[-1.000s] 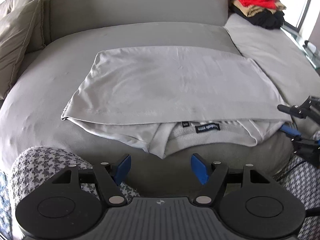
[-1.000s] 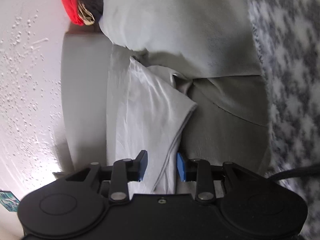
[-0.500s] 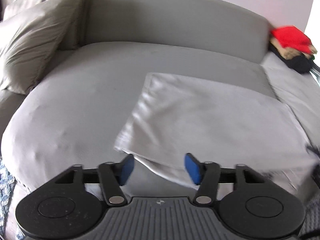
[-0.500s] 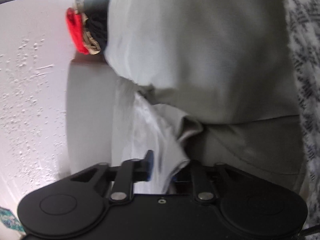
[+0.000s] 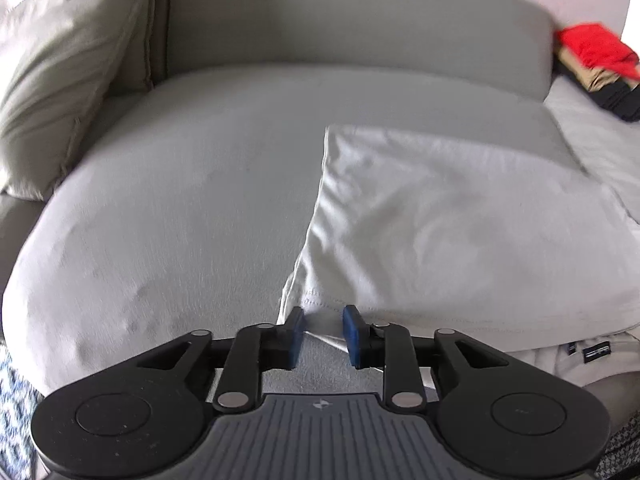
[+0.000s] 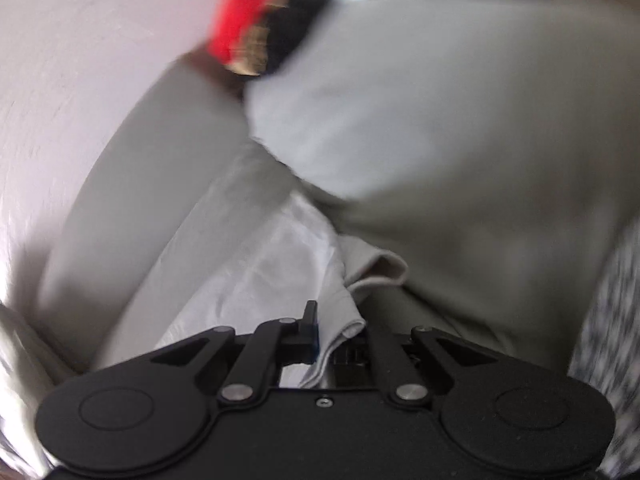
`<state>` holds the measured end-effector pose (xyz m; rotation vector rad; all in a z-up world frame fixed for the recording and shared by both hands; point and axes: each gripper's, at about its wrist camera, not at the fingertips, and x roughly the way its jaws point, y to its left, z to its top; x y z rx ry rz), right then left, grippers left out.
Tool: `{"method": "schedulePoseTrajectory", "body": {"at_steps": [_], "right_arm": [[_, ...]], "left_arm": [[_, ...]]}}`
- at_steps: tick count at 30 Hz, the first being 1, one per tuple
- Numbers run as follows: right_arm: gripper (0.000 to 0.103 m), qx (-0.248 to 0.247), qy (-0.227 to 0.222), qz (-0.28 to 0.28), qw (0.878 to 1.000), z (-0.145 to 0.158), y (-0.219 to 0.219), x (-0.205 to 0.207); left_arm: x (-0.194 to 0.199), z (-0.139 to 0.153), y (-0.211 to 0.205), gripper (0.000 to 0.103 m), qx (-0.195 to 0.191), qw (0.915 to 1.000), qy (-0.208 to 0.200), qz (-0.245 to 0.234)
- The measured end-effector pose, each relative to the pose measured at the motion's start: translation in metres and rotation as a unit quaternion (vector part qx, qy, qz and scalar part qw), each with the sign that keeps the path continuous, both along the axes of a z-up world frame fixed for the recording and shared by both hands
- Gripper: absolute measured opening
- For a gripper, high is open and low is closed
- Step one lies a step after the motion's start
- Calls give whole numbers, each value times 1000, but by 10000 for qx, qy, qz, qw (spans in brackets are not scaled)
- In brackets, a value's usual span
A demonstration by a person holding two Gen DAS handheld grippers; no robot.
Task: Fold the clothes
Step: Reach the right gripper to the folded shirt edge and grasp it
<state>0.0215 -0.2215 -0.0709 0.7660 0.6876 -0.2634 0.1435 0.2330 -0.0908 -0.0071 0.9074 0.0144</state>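
- Your left tool (image 5: 323, 334) pointed down at the near left corner of the pale grey shirt (image 5: 460, 224), its blue pads (image 5: 352, 336) narrowed but with a gap between them.
- Its jaws had just been closing; the shirt's hemmed corner lay between the pads, and the left pad sat just beside the hem, though you could not tell that either pad pressed the cloth.
- The shirt lay folded flat on the grey sofa seat (image 5: 180, 208), on the right half of the cushion, its near edge close to the front of the seat.
- A dark neck label (image 5: 596, 350) peeked out from under the fold at the near right.
- Your right tool (image 6: 334, 336) was closed on the shirt's corner (image 6: 340, 334); the cloth passed between its jaws, and only the left pad could be seen, the right one hidden by fabric.
- From that side, the white cloth (image 6: 272, 264) ran away from the tool toward the sofa back, with a grey fold of it bunched just to the right.
- A pile of folded clothes (image 5: 596, 64), red on top with tan and black beneath, sat at the far right end of the sofa.
- A cushion (image 5: 60, 80) leaned at the far left.
- The right view was blurred.
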Motion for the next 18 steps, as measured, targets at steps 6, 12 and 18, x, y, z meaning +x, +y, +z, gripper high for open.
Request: {"method": "schedulePoseTrajectory", "body": {"at_steps": [6, 12, 18], "right_arm": [[4, -1960, -719, 1445, 9672, 75, 97, 33], [4, -2508, -945, 3294, 9053, 82, 225, 56], [4, -2107, 54, 4487, 8685, 17, 302, 82]], "left_arm": [[-16, 8, 31, 36, -642, 9944, -534, 641], [-18, 1, 68, 36, -1613, 9725, -611, 1563], [-20, -5, 86, 36, -2018, 9581, -552, 1959]]}}
